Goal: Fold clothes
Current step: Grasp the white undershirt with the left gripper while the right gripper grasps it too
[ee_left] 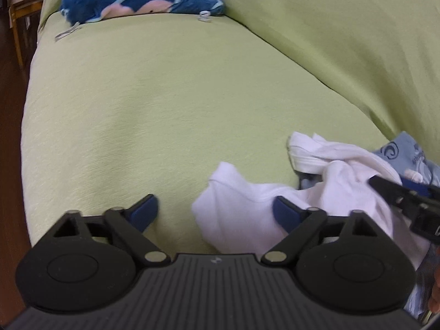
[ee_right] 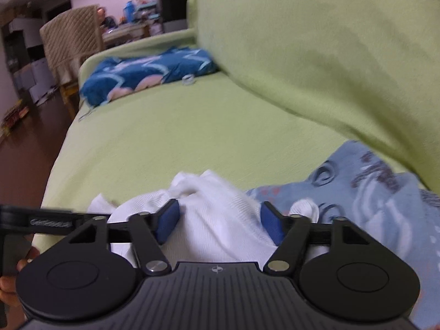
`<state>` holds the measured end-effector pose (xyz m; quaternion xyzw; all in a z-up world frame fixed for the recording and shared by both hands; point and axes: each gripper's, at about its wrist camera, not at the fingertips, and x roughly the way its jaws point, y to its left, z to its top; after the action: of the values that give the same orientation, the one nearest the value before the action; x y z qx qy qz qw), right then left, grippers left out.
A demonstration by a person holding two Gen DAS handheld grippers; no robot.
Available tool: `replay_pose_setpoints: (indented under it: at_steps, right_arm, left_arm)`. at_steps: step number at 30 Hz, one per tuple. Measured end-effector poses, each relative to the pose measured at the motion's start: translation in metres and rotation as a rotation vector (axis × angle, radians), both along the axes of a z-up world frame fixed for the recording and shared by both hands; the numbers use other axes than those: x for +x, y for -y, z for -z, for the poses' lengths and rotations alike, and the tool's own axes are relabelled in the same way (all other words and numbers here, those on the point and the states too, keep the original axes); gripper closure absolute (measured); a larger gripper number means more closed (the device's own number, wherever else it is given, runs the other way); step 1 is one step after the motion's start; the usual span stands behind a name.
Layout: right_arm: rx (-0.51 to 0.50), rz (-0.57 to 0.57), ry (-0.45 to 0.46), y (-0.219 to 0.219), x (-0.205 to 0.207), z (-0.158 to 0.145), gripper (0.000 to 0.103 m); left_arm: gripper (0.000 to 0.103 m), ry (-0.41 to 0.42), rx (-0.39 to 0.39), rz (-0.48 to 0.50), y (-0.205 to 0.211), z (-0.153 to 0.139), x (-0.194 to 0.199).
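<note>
A crumpled white garment (ee_left: 247, 206) lies on the green sofa (ee_left: 154, 110), partly over a light blue garment (ee_right: 371, 192). The left gripper (ee_left: 217, 209) is spread wide, the white cloth under its right finger. The right gripper (ee_right: 218, 220), also spread, straddles a bunched fold without pinching it.

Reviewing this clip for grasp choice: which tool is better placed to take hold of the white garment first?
Right. The right tool is open with the white garment bunched between its fingers. The left tool, also open, sits at the garment's edge, mostly over bare green cover.
</note>
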<state>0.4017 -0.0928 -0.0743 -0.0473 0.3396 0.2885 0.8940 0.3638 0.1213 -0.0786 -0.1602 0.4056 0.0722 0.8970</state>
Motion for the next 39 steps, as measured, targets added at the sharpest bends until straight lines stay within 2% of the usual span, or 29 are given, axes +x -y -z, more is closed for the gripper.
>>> replay_pose_setpoints:
  at_steps: [1,2,3,6,8,10,13,15,17,19,20,22,25,27,28,32,39]
  right_arm:
    - [0.001,-0.002,-0.001,0.002,-0.003,0.001,0.072]
    - [0.008,0.004,0.013,0.006,-0.009,-0.001,0.078]
    - [0.015,0.012,0.030,0.011,-0.014,-0.003,0.081]
    - [0.105,0.055,0.066,0.038,-0.042,-0.017,0.084]
    - [0.178,0.082,0.099,0.061,-0.067,-0.031,0.085]
    - [0.253,0.112,0.141,0.087,-0.095,-0.046,0.085]
    - [0.345,0.193,0.241,0.150,-0.155,-0.069,0.085]
    - [0.375,0.260,0.293,0.197,-0.203,-0.077,0.085]
    - [0.344,0.383,0.205,0.241,-0.252,-0.069,0.076]
    - [0.313,0.525,0.093,0.282,-0.302,-0.054,0.069]
    - [0.291,0.594,0.028,0.299,-0.327,-0.043,0.069]
    - [0.244,0.688,-0.057,0.322,-0.376,-0.026,0.067]
    - [0.236,0.744,-0.117,0.341,-0.424,-0.015,0.059]
    - [0.254,0.731,-0.137,0.346,-0.435,-0.013,0.056]
    - [0.255,0.711,-0.134,0.347,-0.434,-0.013,0.051]
    - [0.243,0.621,-0.109,0.337,-0.409,-0.011,0.050]
    - [0.354,0.575,-0.106,0.334,-0.350,-0.008,0.050]
  left_arm:
    - [0.050,0.004,-0.004,0.013,0.002,0.000,-0.001]
    - [0.080,0.002,-0.031,0.029,0.001,0.000,-0.004]
    - [0.099,0.000,-0.057,0.044,0.000,0.000,-0.007]
    - [0.099,0.008,-0.115,0.083,0.001,-0.004,-0.019]
    - [0.099,0.058,-0.088,0.112,0.007,-0.019,-0.036]
    - [0.099,0.124,-0.096,0.168,0.017,-0.041,-0.057]
    - [0.099,0.217,-0.155,0.297,0.042,-0.074,-0.103]
    - [0.098,0.254,-0.192,0.407,0.065,-0.086,-0.141]
    - [0.096,0.227,-0.224,0.520,0.090,-0.083,-0.175]
    - [0.092,0.153,-0.244,0.614,0.117,-0.069,-0.206]
    - [0.090,0.109,-0.239,0.643,0.128,-0.059,-0.220]
    - [0.090,0.043,-0.207,0.665,0.143,-0.041,-0.246]
    - [0.088,-0.027,-0.188,0.637,0.141,-0.026,-0.270]
    - [0.086,-0.042,-0.168,0.595,0.131,-0.024,-0.273]
    - [0.085,-0.040,-0.149,0.577,0.129,-0.024,-0.273]
    - [0.072,0.028,-0.082,0.581,0.146,-0.049,-0.266]
    - [0.069,0.034,0.015,0.617,0.204,-0.044,-0.198]
